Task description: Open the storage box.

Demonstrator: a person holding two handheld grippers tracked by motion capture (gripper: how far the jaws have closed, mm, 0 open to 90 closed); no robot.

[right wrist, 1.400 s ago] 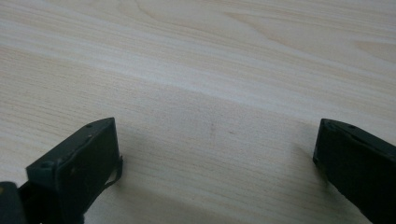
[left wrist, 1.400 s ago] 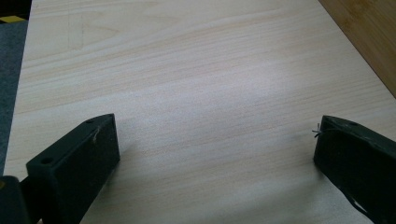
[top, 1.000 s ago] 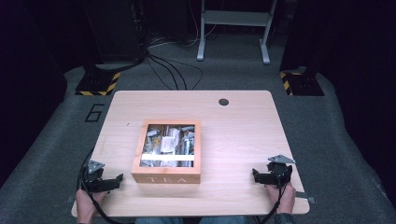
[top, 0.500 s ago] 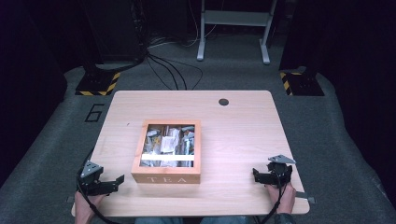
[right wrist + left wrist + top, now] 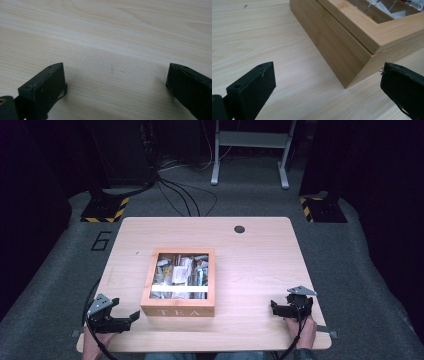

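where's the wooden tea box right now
In the high view, the lidded wooden tea box with a clear window sits on the light wooden table, left of centre, nearest the left hand-held gripper.

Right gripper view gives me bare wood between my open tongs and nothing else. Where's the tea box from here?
Observer: The tea box sits mid-table near the person's edge, off to the left of the right tongs, with a bare stretch of table between them.
Operator: Is its lid open?
Observer: The lid is shut; packets show through its clear pane.
Operator: And the other hand?
Observer: The left tongs are open and empty, pointed at the box's front left corner, close but not touching.
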